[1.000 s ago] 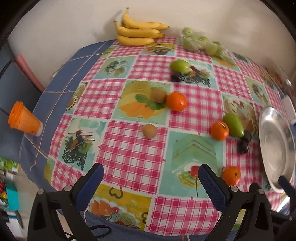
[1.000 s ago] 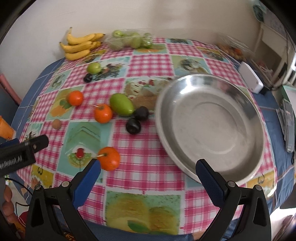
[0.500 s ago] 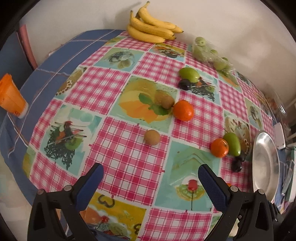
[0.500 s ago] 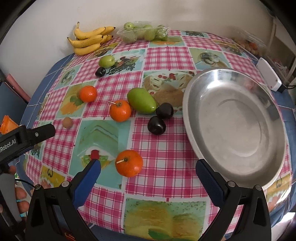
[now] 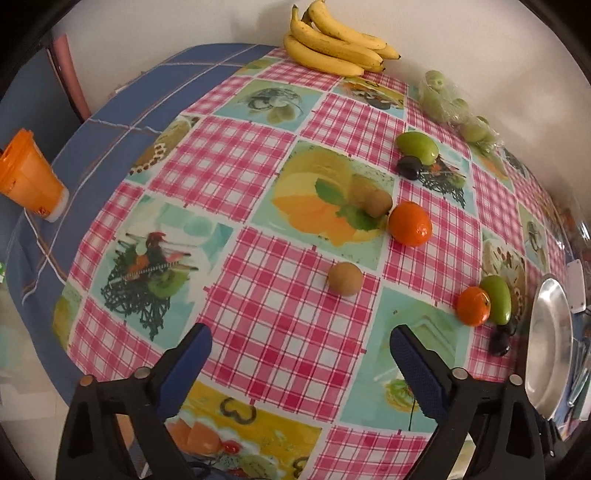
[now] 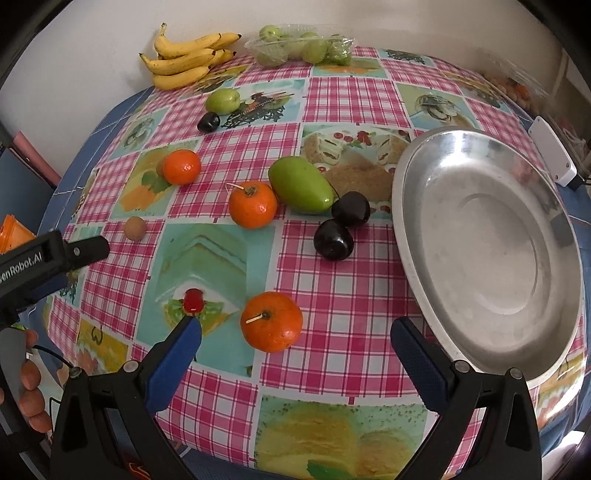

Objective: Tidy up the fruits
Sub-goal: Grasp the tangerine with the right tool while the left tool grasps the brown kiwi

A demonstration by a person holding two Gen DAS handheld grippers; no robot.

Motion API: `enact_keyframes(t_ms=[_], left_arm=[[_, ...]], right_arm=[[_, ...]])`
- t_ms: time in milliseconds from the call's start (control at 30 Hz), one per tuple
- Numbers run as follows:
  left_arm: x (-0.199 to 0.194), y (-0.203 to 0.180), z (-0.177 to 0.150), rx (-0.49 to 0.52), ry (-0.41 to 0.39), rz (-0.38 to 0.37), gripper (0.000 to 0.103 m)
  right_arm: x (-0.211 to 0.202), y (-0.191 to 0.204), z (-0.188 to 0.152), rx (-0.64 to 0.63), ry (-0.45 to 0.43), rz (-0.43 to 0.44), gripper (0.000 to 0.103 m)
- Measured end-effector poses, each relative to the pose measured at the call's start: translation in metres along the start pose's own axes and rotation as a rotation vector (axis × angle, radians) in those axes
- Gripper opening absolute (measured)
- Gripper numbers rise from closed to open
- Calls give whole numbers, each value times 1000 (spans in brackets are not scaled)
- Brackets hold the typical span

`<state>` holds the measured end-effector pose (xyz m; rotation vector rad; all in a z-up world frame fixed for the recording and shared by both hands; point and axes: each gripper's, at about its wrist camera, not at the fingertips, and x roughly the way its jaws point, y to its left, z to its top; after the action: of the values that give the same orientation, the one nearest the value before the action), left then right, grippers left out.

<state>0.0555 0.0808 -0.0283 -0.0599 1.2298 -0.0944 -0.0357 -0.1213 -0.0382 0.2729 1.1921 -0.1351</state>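
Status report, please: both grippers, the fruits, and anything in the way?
Left gripper and right gripper: open, empty; left jaws just closing slightly. Nearest orange before right gripper. Steel plate empty. Nothing blocking.

A plain pale wall (image 6: 92,33) stands behind the table; a checked picture tablecloth (image 5: 258,314) covers it.

1. Steel plate (image 6: 491,258): round, shallow, empty, right way up
2. Nearest orange (image 6: 271,321): left of the plate, stem up
3. Two dark plums (image 6: 341,227): touching, just left of the plate's rim
4. Green mango (image 6: 300,189): lying lengthwise beyond the plums, an orange (image 6: 253,205) beside it
5. Bananas (image 6: 188,61): bunched, far from the plate
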Motion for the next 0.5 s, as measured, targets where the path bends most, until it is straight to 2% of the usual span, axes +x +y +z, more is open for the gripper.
enact_keyframes(t_ms=[100,133,167,200,233,333,400,500], left_arm=[[4,-9,3,29,5,5,91],[5,-12,4,40,6,6,91],[6,-15,5,50,4,8,90],[7,-18,6,62,-1,11,90],[7,-19,7,69,-7,12,90],[9,-24,11,87,-19,2,82],[12,-27,14,99,-19,-1,81],[15,-27,18,100,-22,3,79]], right_arm=[[2,1,0,-8,11,5,101],[2,1,1,-10,14,6,94],[4,2,2,-11,19,6,81],[5,3,2,-12,24,6,75],[7,3,2,-14,31,6,71],[8,6,2,-23,37,7,68],[9,8,3,-31,38,10,55],[12,10,3,-34,54,20,48]])
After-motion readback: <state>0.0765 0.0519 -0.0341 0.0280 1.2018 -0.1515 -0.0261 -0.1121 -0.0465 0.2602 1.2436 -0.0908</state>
